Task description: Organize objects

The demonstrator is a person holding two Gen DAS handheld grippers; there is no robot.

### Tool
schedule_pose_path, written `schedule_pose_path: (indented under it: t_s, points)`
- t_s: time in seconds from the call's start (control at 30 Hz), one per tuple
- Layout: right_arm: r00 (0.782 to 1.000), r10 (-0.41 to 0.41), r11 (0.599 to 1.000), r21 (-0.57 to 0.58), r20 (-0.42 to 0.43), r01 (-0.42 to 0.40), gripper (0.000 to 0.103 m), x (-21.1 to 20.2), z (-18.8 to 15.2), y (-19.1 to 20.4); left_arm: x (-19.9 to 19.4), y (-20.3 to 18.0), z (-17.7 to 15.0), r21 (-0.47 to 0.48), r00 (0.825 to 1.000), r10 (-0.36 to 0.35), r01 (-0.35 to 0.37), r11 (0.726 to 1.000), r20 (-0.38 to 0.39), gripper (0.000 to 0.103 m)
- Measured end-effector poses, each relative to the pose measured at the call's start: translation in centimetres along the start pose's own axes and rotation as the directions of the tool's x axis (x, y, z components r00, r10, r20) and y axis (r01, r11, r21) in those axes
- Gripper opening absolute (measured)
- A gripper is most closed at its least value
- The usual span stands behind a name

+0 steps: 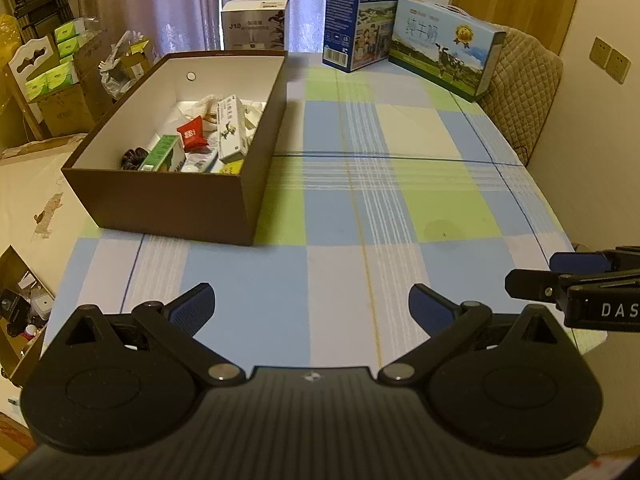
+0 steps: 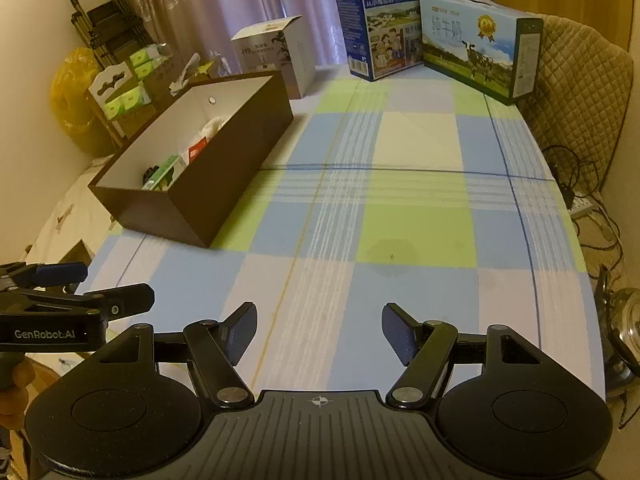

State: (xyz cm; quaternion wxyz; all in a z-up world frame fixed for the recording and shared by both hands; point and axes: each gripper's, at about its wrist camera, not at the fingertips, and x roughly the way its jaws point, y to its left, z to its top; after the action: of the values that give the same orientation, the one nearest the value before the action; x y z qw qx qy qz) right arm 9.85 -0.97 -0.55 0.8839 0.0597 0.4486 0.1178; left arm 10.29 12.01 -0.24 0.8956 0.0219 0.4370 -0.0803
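A brown shoebox (image 1: 160, 200) (image 2: 224, 168) with a white inside stands on the left part of the checked tablecloth. In it lie a red packet (image 1: 192, 133), a green carton (image 1: 162, 154), a long white box (image 1: 231, 128), a dark scrunchie (image 1: 131, 159) and other small items. My left gripper (image 1: 311, 312) hovers open and empty over the near cloth, right of the box's front corner. My right gripper (image 2: 319, 332) is open and empty too, beside it over the near edge. Each gripper shows at the side of the other's view.
Two milk cartons (image 1: 362, 16) (image 1: 446, 46) and a white appliance box (image 1: 256, 24) stand at the table's far end. A quilted chair (image 1: 520, 92) is at the right edge. Tissue packs and cardboard boxes (image 1: 56, 76) crowd the floor at left; cables (image 2: 580, 188) lie at right.
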Motion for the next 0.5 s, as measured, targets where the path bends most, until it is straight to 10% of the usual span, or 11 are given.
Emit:
schedule_pose_path:
  t_s: [0.5]
  points:
    - [1.000,-0.001,1.000,-0.005,0.002,0.001,0.067,-1.8,-2.0,-0.4,-1.4,-1.4,-2.0,-0.001,1.000,0.000,0.000,1.000,-0.001,0.102]
